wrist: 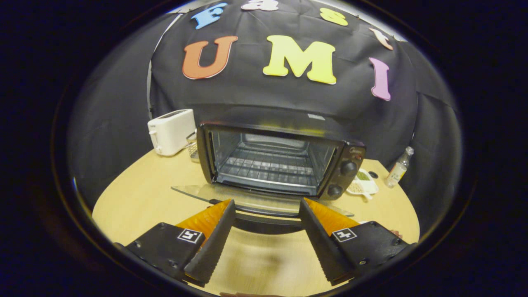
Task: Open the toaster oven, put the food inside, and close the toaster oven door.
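On the wooden table [136,198], your oven [280,159] sits at twelve o'clock, door [247,198] dropped flat. Your gripper [267,208] is spread wide, holding nothing, the door's handle [268,225] between its fingertips.

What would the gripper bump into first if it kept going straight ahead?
Probably the handle of the toaster oven's open door, just ahead of the open gripper. Depth is hard to judge; it might pass over toward the rack.

Black cloth wall [115,123], light wooden table [136,198]
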`<state>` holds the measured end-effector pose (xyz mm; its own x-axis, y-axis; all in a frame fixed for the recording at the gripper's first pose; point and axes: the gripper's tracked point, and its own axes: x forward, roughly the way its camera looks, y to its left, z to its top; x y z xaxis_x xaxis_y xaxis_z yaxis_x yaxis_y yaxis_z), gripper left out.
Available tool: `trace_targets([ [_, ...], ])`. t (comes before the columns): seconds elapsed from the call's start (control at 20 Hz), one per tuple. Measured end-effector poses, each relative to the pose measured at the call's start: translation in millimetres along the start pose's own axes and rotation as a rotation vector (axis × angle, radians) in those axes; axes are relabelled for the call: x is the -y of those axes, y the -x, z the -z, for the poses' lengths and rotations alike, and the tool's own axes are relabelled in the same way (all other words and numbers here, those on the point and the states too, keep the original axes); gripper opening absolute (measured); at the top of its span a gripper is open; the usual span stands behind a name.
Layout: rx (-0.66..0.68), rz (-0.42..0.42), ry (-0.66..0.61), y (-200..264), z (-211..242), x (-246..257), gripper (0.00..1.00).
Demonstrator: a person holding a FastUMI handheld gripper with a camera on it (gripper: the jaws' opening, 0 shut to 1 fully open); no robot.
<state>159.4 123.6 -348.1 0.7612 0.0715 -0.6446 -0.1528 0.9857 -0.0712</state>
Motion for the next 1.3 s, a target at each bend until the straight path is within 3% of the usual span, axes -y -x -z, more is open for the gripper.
trace_targets([
  [0.35,-0.254,-0.053,0.012,-18,85,-6,0.99],
  [0.65,-0.248,-0.081,0.037,-13,84,-6,0.99],
  [0.8,-0.233,-0.138,0.08,-1,76,-7,0.99],
  [1.05,-0.177,-0.136,0.12,37,61,35,1.0],
  [1.3,-0.148,-0.128,0.067,81,38,98,1.0],
])
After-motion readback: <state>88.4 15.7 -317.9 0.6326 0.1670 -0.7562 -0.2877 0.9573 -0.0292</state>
